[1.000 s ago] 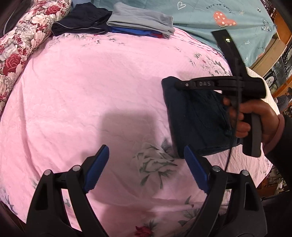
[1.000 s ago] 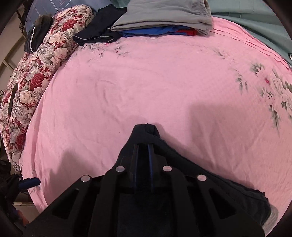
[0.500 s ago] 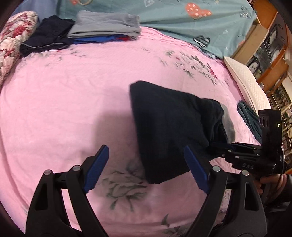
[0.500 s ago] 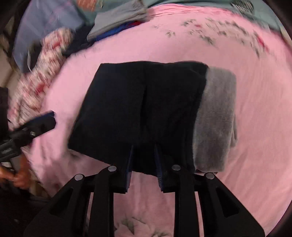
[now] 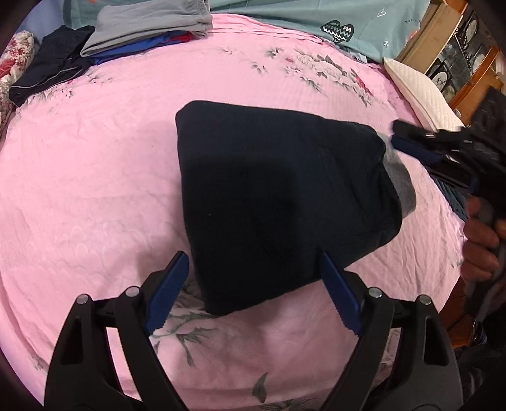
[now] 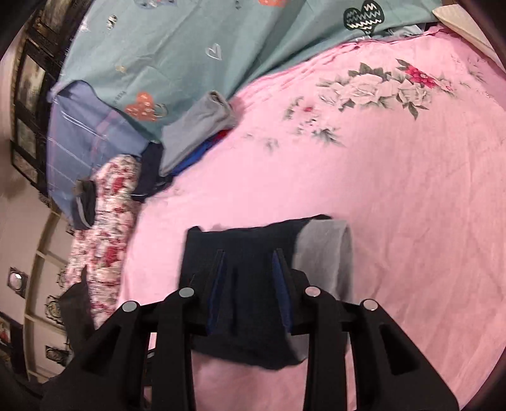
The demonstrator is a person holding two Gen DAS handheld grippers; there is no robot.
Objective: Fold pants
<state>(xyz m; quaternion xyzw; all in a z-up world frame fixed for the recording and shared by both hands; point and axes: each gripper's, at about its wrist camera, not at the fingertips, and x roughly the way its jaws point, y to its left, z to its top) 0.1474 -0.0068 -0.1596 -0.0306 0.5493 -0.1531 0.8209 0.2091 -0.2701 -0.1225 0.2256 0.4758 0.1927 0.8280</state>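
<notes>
Folded dark pants (image 5: 278, 202) flat on pink sheet (image 5: 95, 177); left gripper (image 5: 251, 292) spread wide (empty), right gripper (image 6: 248, 286) just been opening, pads off cloth.

Pink bedspread (image 5: 110, 164) carries folded pants (image 5: 278, 202), seemingly 1 clothes stack (image 5: 148, 28).

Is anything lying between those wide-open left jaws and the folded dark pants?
Nothing visible. The left gripper hangs open over the near edge of the folded dark pants, with only bare pink bedspread around them.
</notes>
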